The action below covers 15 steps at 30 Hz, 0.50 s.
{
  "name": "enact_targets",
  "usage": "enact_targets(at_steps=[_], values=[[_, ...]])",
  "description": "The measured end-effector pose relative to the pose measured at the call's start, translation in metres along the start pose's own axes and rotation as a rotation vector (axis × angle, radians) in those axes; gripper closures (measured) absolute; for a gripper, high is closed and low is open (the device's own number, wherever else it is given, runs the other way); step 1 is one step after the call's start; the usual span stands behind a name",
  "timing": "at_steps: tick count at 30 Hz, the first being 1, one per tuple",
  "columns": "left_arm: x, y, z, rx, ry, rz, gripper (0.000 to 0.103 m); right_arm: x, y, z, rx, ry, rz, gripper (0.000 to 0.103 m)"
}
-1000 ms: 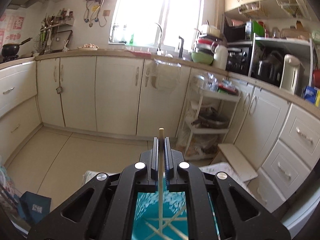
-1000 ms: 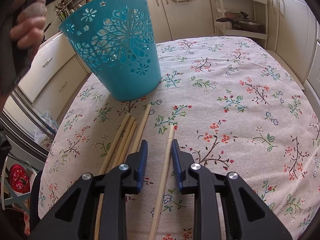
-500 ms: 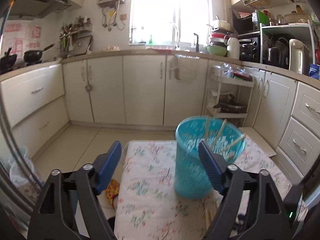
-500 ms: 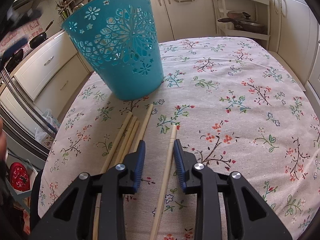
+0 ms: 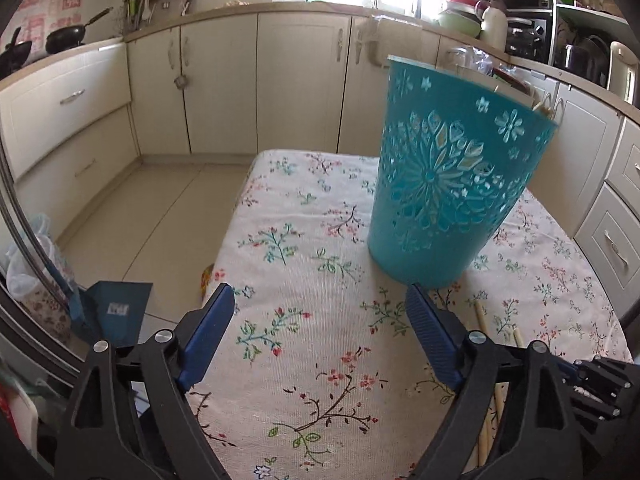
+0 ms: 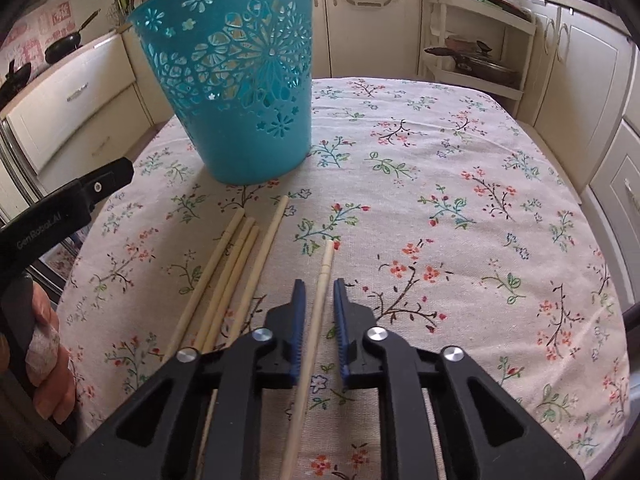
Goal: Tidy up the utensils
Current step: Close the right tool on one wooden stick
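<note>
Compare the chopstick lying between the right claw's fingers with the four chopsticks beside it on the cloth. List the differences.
The single chopstick lies alone between the closing jaws of the right claw; the four chopsticks lie outside the claw, to its left in the right wrist view.
The single one is set apart; the four form a close bundle.
Its tip stops short; the four reach nearer the blue basket.
Shared: pale wood, lying flat on the floral tablecloth.

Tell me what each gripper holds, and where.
Nothing yet. On the right gripper, jaws are closing around a chopstick near its far end, pads not touching; on the left gripper, jaws are opening, empty.
</note>
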<state>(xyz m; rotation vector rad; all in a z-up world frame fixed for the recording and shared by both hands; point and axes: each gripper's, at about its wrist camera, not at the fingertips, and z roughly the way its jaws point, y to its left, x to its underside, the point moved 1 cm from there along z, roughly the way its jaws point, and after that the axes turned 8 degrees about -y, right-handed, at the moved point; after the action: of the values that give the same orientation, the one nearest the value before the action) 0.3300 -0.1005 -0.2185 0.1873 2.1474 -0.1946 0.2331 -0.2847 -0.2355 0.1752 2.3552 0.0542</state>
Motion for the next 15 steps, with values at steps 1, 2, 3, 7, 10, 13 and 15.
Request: enact_targets(at_steps=[1, 2, 3, 7, 10, 13, 15], values=[[-0.001, 0.0, 0.001, 0.001, 0.003, -0.004, 0.018, 0.0, -0.002, 0.0, -0.006, 0.007, 0.004, 0.092], [-0.001, 0.0, 0.002, -0.001, 0.004, -0.009, 0.016, -0.002, -0.005, 0.0, -0.013, 0.021, 0.015, 0.092], [-0.001, 0.0, 0.003, -0.001, 0.004, -0.012, 0.015, -0.002, -0.008, 0.0, -0.014, 0.032, 0.026, 0.092], [0.001, 0.001, 0.007, -0.007, 0.02, -0.014, 0.014, 0.0, -0.007, -0.002, -0.006, 0.041, 0.015, 0.09], [0.0, -0.002, 0.007, -0.012, 0.022, -0.003, 0.014, 0.006, -0.001, -0.005, 0.025, 0.016, -0.032, 0.089], [0.001, -0.003, 0.008, -0.018, 0.025, 0.004, 0.013, 0.009, 0.002, -0.007, 0.046, -0.007, -0.05, 0.089], [0.001, -0.003, 0.008, -0.021, 0.027, 0.002, 0.013, 0.009, 0.0, -0.006, 0.039, -0.009, -0.041, 0.092]])
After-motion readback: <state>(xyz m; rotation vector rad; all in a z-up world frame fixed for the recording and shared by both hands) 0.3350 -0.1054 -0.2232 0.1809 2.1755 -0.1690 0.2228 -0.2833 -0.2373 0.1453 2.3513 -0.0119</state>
